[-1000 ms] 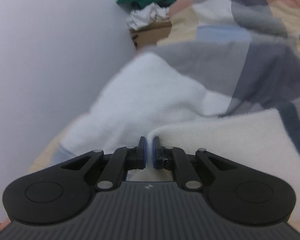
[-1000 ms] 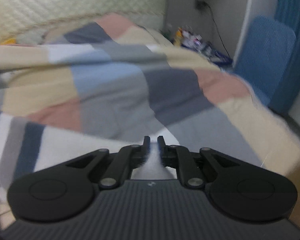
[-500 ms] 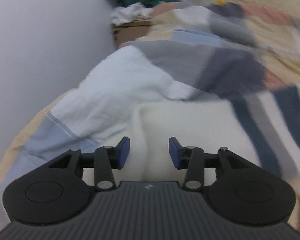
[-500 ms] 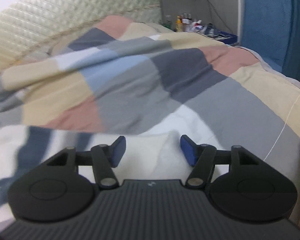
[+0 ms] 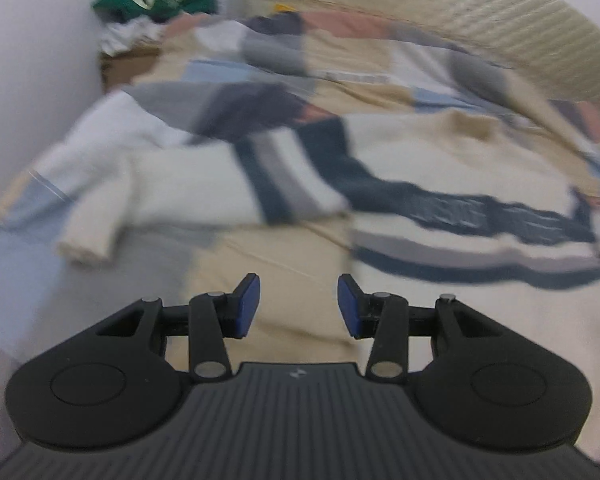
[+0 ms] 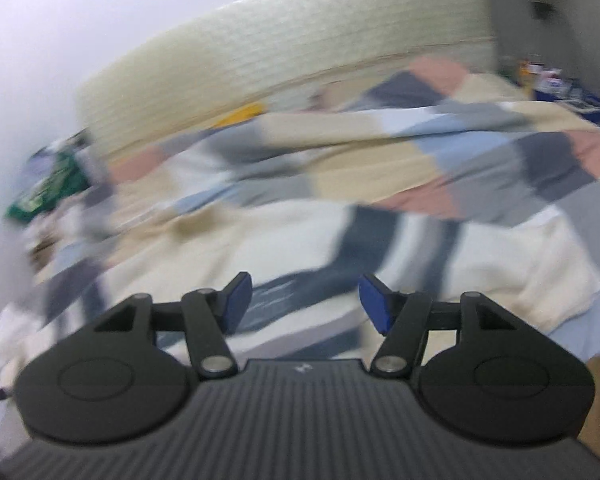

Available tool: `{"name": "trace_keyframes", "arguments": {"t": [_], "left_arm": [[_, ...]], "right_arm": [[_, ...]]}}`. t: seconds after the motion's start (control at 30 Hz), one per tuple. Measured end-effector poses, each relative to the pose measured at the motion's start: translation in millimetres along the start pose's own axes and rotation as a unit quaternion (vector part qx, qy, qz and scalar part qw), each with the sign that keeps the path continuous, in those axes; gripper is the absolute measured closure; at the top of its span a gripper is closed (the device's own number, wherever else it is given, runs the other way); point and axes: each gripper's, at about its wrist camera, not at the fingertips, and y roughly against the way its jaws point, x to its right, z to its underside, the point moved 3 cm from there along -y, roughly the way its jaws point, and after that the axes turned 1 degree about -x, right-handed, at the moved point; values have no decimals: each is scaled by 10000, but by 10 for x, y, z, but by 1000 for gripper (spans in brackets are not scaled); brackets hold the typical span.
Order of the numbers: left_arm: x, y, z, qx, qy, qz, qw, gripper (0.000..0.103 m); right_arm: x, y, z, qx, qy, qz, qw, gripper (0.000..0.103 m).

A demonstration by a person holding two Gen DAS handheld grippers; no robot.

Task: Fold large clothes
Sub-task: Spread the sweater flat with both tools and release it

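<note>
Left wrist view: left gripper (image 5: 298, 304) w/ blue-padded fingers (image 5: 247, 304) parted about halfway, nothing between them, touching nothing. They hang above the bed's patchwork cover (image 5: 268, 256), beige patch right below. Cream sweater (image 5: 440, 168) w/ navy and grey stripes lies spread on the bed beyond the fingers, one sleeve (image 5: 96, 224) stretched toward the wall side, cuff end lying on the cover. Frame blurred, so knit detail can't be told.

Right wrist view: right gripper (image 6: 304, 300) fingers (image 6: 374, 306) parted a bit wider than half, also empty, no contact. Same sweater (image 6: 300, 240) lies under and ahead of them, striped part directly past the pads. Quilted headboard (image 6: 260, 60) behind, green clothes pile (image 6: 48, 192) at far left by the wall.

Both sets of fingers have just opened off the fabric; nothing held now.
</note>
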Motion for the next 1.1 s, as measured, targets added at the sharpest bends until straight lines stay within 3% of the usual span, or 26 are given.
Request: {"name": "trace_keyframes", "arguments": {"t": [0.17, 0.33, 0.57, 0.83, 0.93, 0.97, 1.03, 1.1], "left_arm": [[392, 193, 403, -104, 104, 593, 9981, 54], [528, 184, 790, -139, 354, 686, 9969, 54], [189, -208, 1057, -521, 1143, 690, 9897, 56], [-113, -376, 1006, -403, 1859, 551, 9802, 56], [-202, -435, 981, -399, 2114, 536, 9751, 56], [-218, -451, 975, -407, 2146, 537, 9744, 56], [-226, -473, 976, -451, 2203, 563, 9728, 56], [-214, -479, 986, -462, 2314, 769, 9687, 56]], "right_arm": [[-740, 263, 560, -408, 456, -806, 9949, 40], [-1233, 308, 1247, -1043, 801, -1524, 9795, 40], [-1634, 135, 2078, -1800, 1401, -2386, 9439, 41], [-2063, 69, 2447, -2118, 2029, -3226, 9000, 43], [-2165, -5, 2594, -2187, 2451, -3194, 8889, 52], [-2190, -22, 2632, -2159, 2630, -3126, 8869, 63], [-2188, -17, 2650, -2013, 2923, -2880, 8894, 83], [-2114, -37, 2570, -1976, 2714, -2938, 8950, 87]]}}
